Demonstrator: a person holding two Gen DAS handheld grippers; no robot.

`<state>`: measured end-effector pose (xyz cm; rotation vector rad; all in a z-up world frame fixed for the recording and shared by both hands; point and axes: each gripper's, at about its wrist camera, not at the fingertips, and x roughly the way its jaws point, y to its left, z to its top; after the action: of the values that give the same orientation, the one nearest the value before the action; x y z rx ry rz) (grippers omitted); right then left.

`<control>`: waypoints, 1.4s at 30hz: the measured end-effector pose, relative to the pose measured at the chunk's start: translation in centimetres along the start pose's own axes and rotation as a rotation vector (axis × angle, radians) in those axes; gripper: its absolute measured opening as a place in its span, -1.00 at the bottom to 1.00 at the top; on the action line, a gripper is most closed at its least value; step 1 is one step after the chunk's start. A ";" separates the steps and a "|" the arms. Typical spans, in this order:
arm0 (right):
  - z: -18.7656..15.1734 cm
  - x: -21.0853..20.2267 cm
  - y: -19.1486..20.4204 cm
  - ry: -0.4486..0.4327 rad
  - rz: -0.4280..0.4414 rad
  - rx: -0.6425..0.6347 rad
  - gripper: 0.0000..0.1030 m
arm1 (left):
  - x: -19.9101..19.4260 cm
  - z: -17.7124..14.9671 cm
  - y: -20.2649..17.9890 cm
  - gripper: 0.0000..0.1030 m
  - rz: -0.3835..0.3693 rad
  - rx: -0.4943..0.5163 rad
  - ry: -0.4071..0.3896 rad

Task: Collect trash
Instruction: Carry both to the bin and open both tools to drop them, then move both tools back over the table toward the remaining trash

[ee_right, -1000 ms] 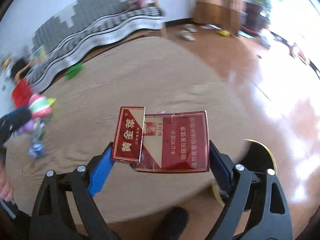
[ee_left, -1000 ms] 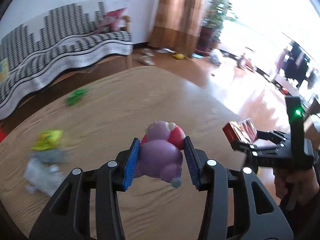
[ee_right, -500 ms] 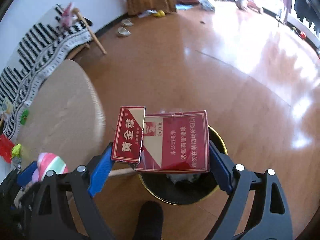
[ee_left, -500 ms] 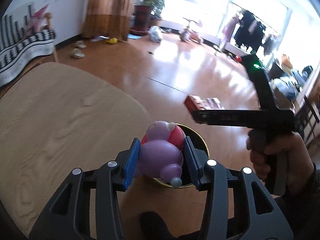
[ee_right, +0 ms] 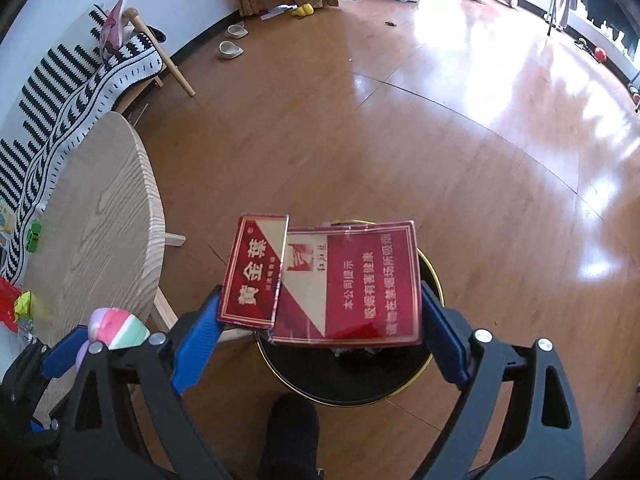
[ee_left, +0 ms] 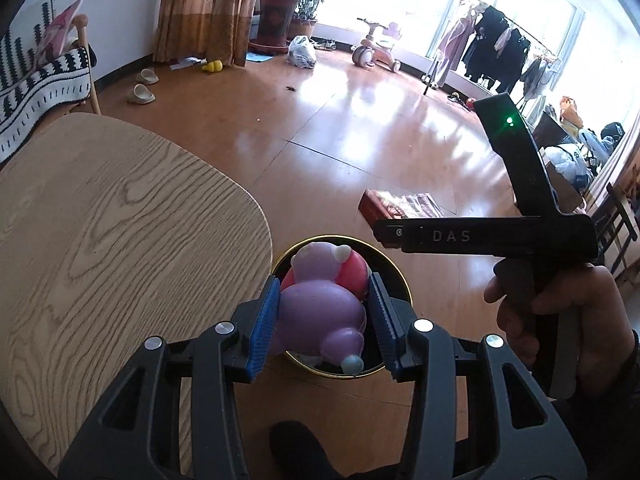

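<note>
My left gripper (ee_left: 320, 320) is shut on a purple and pink plastic toy (ee_left: 320, 300) and holds it right above a black round bin with a gold rim (ee_left: 394, 270). My right gripper (ee_right: 320, 320) is shut on a red cigarette pack (ee_right: 344, 284) with its lid flap open, held above the same bin (ee_right: 430, 276). The pack also shows in the left wrist view (ee_left: 396, 206), to the right of the toy. The toy also shows in the right wrist view (ee_right: 114, 326), low left.
A round wooden table (ee_left: 100, 220) stands left of the bin. Small green (ee_right: 34, 236) and yellow (ee_right: 24, 304) bits lie on its far side. A striped sofa (ee_right: 80, 80) stands behind it. My foot (ee_right: 288, 432) is below the bin. Wood floor (ee_right: 440, 120) stretches beyond.
Both grippers swung from over the table to the right and now hang above the bin. Each still holds its item.
</note>
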<state>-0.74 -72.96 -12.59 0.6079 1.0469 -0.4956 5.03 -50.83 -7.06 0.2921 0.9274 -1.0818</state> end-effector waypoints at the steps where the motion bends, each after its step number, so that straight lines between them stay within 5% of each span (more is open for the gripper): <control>1: 0.0 0.0 0.1 -0.001 0.000 0.004 0.77 | 0.0 0.0 0.0 -0.14 0.001 0.001 0.000; 15: 0.7 -3.0 -2.1 -0.122 0.011 0.153 0.83 | 3.2 0.8 -1.5 -0.09 -0.050 0.007 0.030; 19: 0.7 -4.1 -3.4 -0.169 -0.001 0.213 0.84 | 4.0 1.2 -2.7 0.64 -0.043 0.018 0.000; 25: 0.8 -4.6 -2.8 -0.185 0.012 0.203 0.84 | 2.8 1.2 -2.0 0.70 -0.026 0.002 -0.015; 33: 0.8 -5.0 6.9 -0.180 0.090 0.004 0.84 | -4.2 0.8 2.9 0.82 0.079 -0.070 -0.091; 42: -1.6 -3.7 23.4 -0.120 0.225 -0.249 0.84 | -14.9 -3.9 14.9 0.83 0.282 -0.236 -0.153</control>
<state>11.68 -54.43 -4.54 0.4612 0.8969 -0.1977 13.55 -31.97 -1.29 0.1369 0.8383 -0.7179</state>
